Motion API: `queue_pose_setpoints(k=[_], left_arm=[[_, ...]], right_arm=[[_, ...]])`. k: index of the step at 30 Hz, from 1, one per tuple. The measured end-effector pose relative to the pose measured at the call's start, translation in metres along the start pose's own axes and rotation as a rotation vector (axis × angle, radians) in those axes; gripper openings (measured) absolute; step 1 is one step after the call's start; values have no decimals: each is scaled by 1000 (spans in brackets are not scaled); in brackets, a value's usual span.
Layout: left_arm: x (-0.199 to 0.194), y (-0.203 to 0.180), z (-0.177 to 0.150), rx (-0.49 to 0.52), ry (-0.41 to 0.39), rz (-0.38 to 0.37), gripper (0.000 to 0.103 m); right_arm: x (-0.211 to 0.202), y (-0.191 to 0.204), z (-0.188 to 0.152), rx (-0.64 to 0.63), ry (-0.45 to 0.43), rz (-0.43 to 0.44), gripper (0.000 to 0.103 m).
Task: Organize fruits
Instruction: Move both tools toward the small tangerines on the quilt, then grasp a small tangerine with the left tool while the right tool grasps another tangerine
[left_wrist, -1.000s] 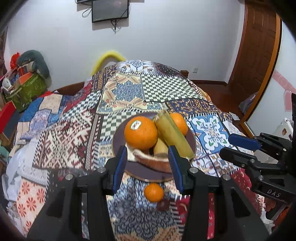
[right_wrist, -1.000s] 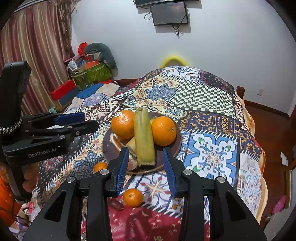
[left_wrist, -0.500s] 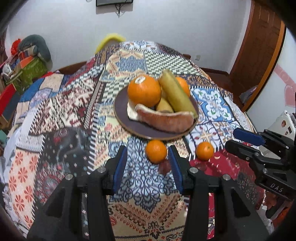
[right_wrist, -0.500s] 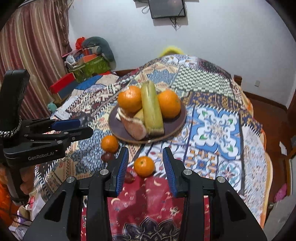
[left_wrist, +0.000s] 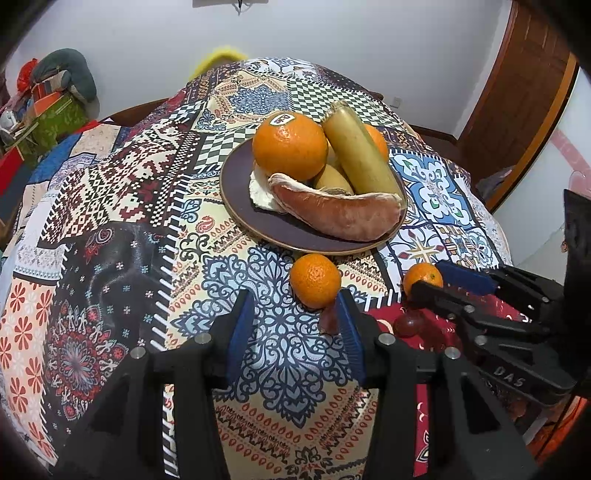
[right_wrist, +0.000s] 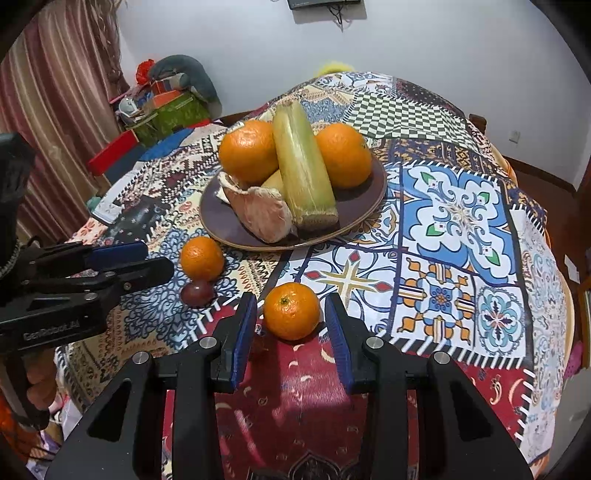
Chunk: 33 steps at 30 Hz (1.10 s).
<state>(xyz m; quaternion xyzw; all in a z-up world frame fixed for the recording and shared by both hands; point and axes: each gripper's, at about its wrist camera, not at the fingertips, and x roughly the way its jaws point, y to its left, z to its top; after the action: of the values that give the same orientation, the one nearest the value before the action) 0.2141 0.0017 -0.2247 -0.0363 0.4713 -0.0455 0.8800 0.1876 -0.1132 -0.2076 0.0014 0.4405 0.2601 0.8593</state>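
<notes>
**K:** Right wrist view: right gripper (right_wrist: 290, 325) is spread, jaws bracketing a loose mandarin (right_wrist: 291, 311) on the patchwork tablecloth (right_wrist: 461, 236). No pad contact that I can see. Reads as pre-grasp.

**M:** Left side?

**K:** Left gripper (left_wrist: 295, 325) is also spread, nothing between the pads. A second mandarin (left_wrist: 315, 279) sits just ahead, nearer its right finger. Small dark red fruit (right_wrist: 197, 292) is next to it, type unclear.

**M:** Target?

**K:** Probably the brown plate (right_wrist: 364, 212), just beyond both mandarins. It already holds two big oranges (right_wrist: 248, 150), a sugarcane section (right_wrist: 303, 166) and a pinkish pomelo wedge (right_wrist: 260, 212).

**M:** Next move?

**K:** My call: ease right forward, close on the mandarin's midline, lift, place in the bare front-right of the plate. Round fruit, so it may roll off the pads.

**M:** Room?

**K:** Round table, white walls, wall-mounted screen (right_wrist: 325, 3), striped curtain (right_wrist: 55, 92) and cluttered boxes (right_wrist: 166, 107) on the left, wooden door (left_wrist: 517, 92) on the right.
</notes>
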Motion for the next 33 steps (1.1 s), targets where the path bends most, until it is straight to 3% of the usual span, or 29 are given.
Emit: queue_pose_setpoints(k=[5, 16, 21, 33], left_arm=[[7, -3, 3, 13, 4, -15, 46], [24, -8, 12, 6, 20, -42, 45], [29, -10, 15, 8, 26, -29, 36], [23, -7, 15, 5, 5, -28, 34]], right_arm=[[10, 0, -2, 4, 20, -2, 35], [-6, -9, -3, 64, -32, 34, 31], [-14, -10, -2, 60, -52, 18, 31], [-21, -20, 0, 73, -65, -8, 31]])
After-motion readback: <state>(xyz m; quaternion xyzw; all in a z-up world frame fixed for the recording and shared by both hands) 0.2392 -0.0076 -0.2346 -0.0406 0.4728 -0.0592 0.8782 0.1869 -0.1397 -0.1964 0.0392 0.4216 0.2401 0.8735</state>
